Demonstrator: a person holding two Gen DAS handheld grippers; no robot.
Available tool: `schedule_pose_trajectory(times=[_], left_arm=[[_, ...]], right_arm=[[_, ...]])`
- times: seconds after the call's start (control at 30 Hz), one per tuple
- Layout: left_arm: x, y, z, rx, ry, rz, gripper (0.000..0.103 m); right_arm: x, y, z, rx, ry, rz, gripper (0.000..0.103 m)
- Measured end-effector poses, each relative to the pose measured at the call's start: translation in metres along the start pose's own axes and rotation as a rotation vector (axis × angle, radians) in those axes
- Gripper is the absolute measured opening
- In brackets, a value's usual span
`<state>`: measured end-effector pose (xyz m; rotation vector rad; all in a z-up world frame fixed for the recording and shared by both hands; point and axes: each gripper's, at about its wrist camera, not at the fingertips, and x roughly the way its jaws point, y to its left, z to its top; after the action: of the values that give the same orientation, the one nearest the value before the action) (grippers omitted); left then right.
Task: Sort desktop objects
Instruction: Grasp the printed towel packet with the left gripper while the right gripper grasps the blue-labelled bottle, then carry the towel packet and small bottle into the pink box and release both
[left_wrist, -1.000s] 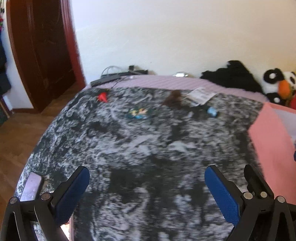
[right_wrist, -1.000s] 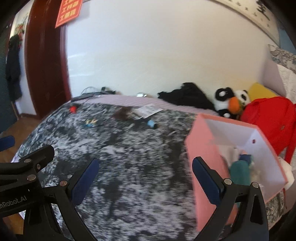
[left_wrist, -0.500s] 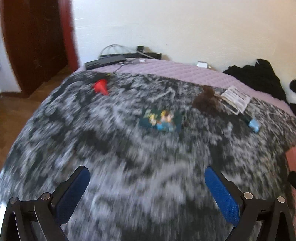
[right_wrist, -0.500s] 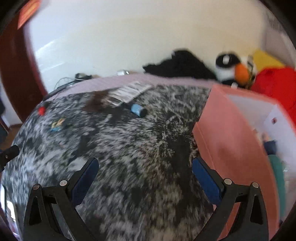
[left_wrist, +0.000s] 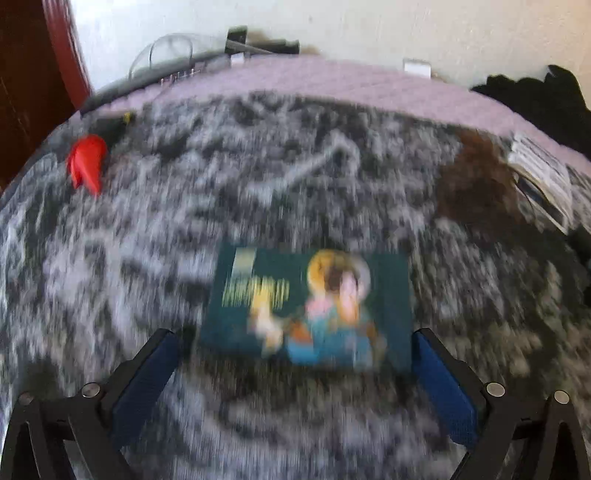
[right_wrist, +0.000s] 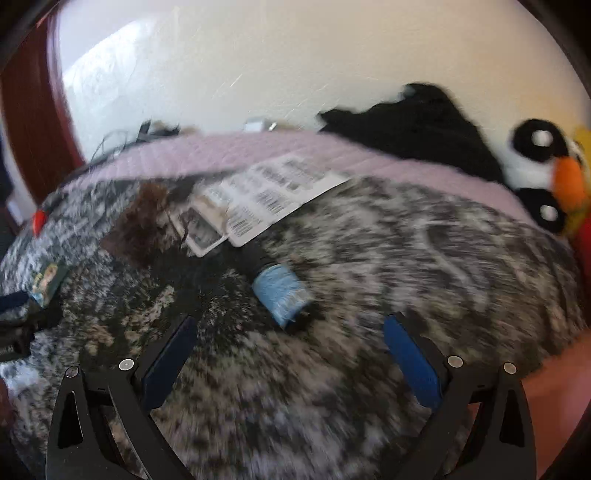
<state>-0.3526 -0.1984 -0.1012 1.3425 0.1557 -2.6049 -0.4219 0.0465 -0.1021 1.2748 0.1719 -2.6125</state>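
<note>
The left gripper (left_wrist: 293, 369), fingers spread wide, straddles the flat dark-green picture card (left_wrist: 308, 306) at 12 o'clock, its long axis spanning the gap. The right gripper (right_wrist: 290, 354), equally wide, faces the light-blue thread spool (right_wrist: 282, 293) at 12 o'clock.

Your left view smears the picture card (left_wrist: 310, 310) unreadable; in your right view, the panda toy (right_wrist: 546, 173) is cut by the right edge.

Card (left_wrist: 310, 306): dark teal, cartoon figure and yellow lettering, flat on the mottled blanket (left_wrist: 295, 177). Spool (right_wrist: 282, 293): light blue thread, on its side, just below the white barcode sheets (right_wrist: 269, 199). Brown tuft (right_wrist: 142, 225): beside the sheets' left edge. Red piece (left_wrist: 86, 162): near the blanket's far left corner, well apart.
</note>
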Motion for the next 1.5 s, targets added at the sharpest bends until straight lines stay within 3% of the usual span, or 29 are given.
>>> schedule_pose_trajectory(times=[0.17,0.2,0.27,0.3,0.33,0.4,0.5,0.57,0.73,0.97,1.23,1.4,1.5], left_arm=[[0.015,-0.024,0.015,0.062,-0.017,-0.004,0.103],[0.016,-0.025,0.016,0.064,-0.020,-0.007,0.102],[0.013,-0.019,0.014,0.041,-0.026,-0.040,0.096],[0.010,-0.017,0.012,0.037,-0.027,-0.050,0.088],[0.005,-0.016,0.009,0.044,-0.030,-0.053,0.071],[-0.009,-0.012,0.001,0.027,-0.031,-0.071,0.049],[-0.024,-0.009,-0.015,0.007,-0.019,-0.091,0.047],[-0.038,-0.014,-0.025,0.045,-0.018,-0.081,0.047],[-0.101,-0.034,-0.046,0.099,-0.070,-0.114,0.047],[-0.204,-0.066,-0.083,0.094,-0.156,-0.170,0.047],[-0.286,-0.105,-0.108,0.119,-0.236,-0.208,0.047],[-0.328,-0.145,-0.113,0.166,-0.303,-0.255,0.047],[-0.349,-0.188,-0.114,0.224,-0.339,-0.295,0.047]], right_arm=[[0.011,-0.001,0.007,0.016,-0.002,0.039,0.103],[0.010,0.001,0.007,0.007,-0.010,0.034,0.099],[0.008,0.003,0.008,-0.011,-0.026,0.026,0.059],[0.007,0.005,0.009,-0.020,-0.032,0.023,0.034],[0.005,0.007,0.007,-0.030,-0.032,0.028,0.027],[-0.001,0.012,0.002,-0.050,-0.035,0.014,0.026],[-0.015,0.017,-0.007,-0.062,-0.023,0.013,0.026],[-0.030,0.020,-0.015,-0.074,-0.009,0.015,0.026],[-0.077,0.017,-0.043,-0.100,-0.001,0.012,0.026],[-0.161,-0.004,-0.079,0.010,0.000,0.102,0.026],[-0.274,-0.014,-0.106,-0.009,-0.127,0.137,0.026],[-0.347,-0.052,-0.123,0.043,-0.263,0.126,0.026],[-0.381,-0.084,-0.136,0.115,-0.345,0.076,0.026]])
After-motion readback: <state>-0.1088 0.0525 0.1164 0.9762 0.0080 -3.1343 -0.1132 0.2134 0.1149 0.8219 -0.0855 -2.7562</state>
